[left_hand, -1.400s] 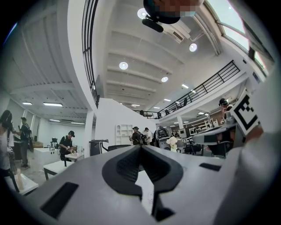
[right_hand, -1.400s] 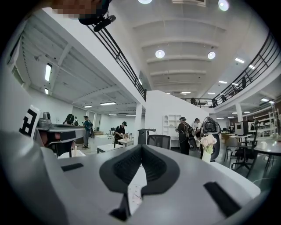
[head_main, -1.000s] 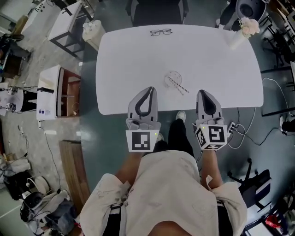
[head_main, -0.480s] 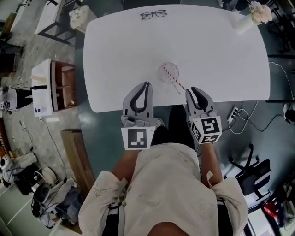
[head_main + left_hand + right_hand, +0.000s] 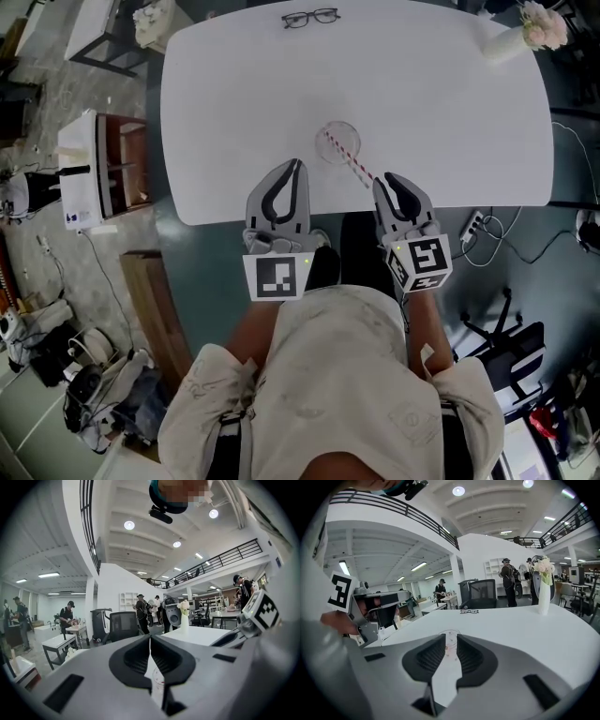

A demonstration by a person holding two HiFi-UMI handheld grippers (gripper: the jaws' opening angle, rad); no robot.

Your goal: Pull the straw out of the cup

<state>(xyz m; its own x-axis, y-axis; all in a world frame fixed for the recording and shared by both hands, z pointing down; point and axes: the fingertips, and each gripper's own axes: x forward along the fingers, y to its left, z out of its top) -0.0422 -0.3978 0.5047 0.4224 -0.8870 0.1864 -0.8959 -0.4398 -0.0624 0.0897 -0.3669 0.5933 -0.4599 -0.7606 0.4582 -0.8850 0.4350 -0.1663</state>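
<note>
A clear cup [image 5: 337,142] stands on the white table [image 5: 450,122], a little back from its near edge. A red-and-white striped straw [image 5: 354,166] leans out of it toward the near right. My left gripper [image 5: 296,165] is shut and empty, its tips just left of the cup. My right gripper [image 5: 382,180] stands open by a narrow gap, right beside the straw's free end, holding nothing. The right gripper view has the cup [image 5: 450,633] straight ahead beyond the jaw gap of the right gripper [image 5: 450,637]. In the left gripper view the cup [image 5: 158,682] shows below the closed left gripper [image 5: 150,638].
Black glasses [image 5: 310,17] lie at the table's far edge, and a white vase of flowers [image 5: 522,34] stands at the far right corner. On the floor are a white cabinet [image 5: 82,169] at left and cables with a power strip [image 5: 473,230] at right. People stand in the background.
Both grippers have moved forward over the table's near edge toward the cup. The right gripper's tips have come up beside the straw's free end. Cup and straw have not moved.
</note>
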